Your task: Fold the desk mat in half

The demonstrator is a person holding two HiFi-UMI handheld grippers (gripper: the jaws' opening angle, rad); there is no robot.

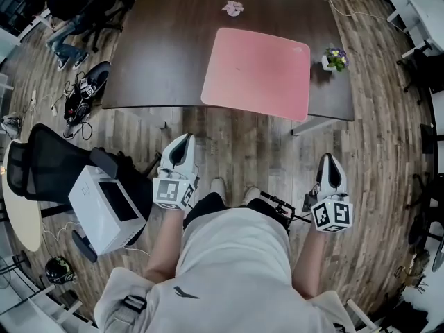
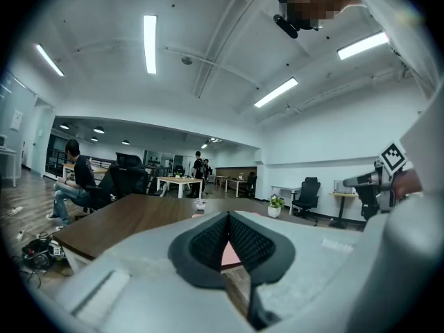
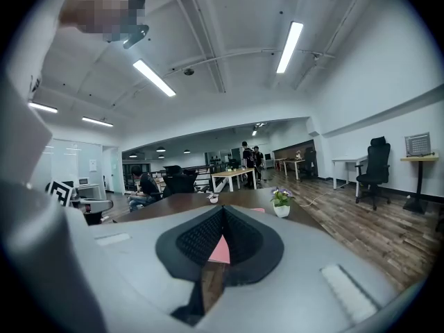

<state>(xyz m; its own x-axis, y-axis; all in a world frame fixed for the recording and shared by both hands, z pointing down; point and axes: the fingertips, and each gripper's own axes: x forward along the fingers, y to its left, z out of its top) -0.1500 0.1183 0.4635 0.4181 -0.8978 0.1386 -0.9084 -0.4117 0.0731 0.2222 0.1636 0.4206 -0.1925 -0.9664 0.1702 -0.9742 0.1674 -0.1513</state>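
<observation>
Open-plan office, with a plank floor [image 1: 236, 141] underfoot. Faces a dark wooden table [image 1: 159, 61] at twelve o'clock, well apart from both tools. Finds the pink desk mat [image 1: 257, 73] lying flat and fully spread on that table, toward one o'clock, reaching about to the near rim. Notes a small potted plant [image 1: 336, 58] just beside the mat at its three o'clock, and a small pale object [image 1: 233, 7] beyond it at eleven o'clock, near the far rim.

Holds the left gripper [image 1: 182, 144] at ten o'clock of the body and the right gripper [image 1: 329, 161] at two o'clock. Has both over the floor, short of the table and pointing toward it. Shows jaws pressed together at the tips on each, gripping nothing. Catches only a far-off sliver of pink mat through the gap behind the pads in either gripper view.

Reads as the very start of the task: approach only, with no edge lifted and no fold begun. Calls next for closing the distance to the table and spreading both jaws. Then needs a pinch on two corners of one side of the mat, probably the near ones, where the table rim likely gives a way under the thin edge. Requires lifting both corners evenly and carrying them across to the opposite side. Should mind the plant on the right.
</observation>
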